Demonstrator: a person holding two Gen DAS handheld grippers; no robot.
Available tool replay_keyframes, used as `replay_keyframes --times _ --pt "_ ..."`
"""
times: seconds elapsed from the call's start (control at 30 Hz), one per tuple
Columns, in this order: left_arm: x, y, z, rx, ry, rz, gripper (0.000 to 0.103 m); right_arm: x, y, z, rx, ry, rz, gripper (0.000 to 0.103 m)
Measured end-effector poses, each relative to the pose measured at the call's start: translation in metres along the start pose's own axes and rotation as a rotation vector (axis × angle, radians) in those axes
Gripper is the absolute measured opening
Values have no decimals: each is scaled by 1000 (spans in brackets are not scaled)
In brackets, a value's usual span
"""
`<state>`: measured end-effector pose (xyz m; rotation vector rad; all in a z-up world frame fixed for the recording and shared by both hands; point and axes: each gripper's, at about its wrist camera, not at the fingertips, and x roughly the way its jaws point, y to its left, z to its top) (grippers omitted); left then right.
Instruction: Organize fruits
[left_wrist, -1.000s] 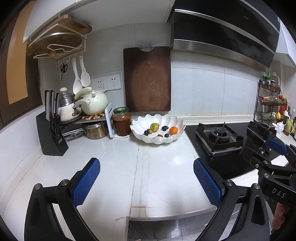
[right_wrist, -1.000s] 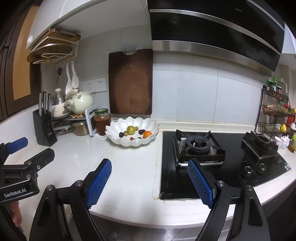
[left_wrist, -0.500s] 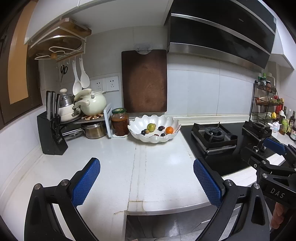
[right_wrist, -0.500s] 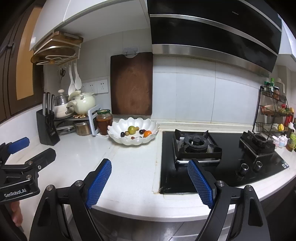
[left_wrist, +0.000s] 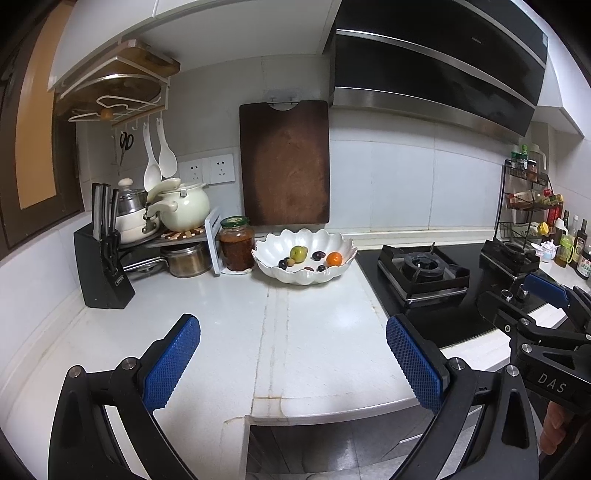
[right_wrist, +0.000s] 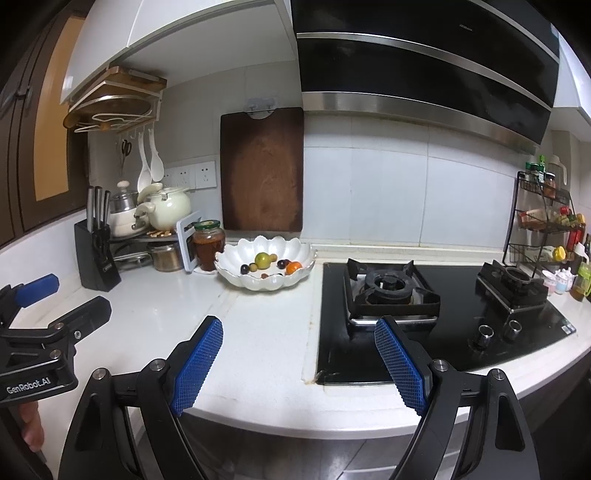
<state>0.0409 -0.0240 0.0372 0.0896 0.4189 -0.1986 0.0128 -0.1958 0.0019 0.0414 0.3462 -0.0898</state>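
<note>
A white scalloped bowl stands at the back of the counter; it also shows in the right wrist view. It holds a green fruit, an orange fruit and several small dark plums. My left gripper is open and empty, held back at the counter's front edge, far from the bowl. My right gripper is open and empty, above the counter edge beside the stove.
A gas stove fills the right of the counter. A jar, pots and a knife block stand at the back left. A cutting board leans on the wall. A spice rack stands far right.
Both grippers have pulled back from the counter and risen slightly; the bowl looks smaller and farther. Both stay open and empty.
</note>
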Motion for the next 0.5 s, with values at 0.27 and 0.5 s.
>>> replay_keyframes --times 0.27,0.5 --pt "-1 -2 0 2 -2 -6 103 -3 0 -1 1 -3 -4 86" --pt "-3 0 -1 -9 -9 -15 103 -4 1 -1 1 -3 -4 85"
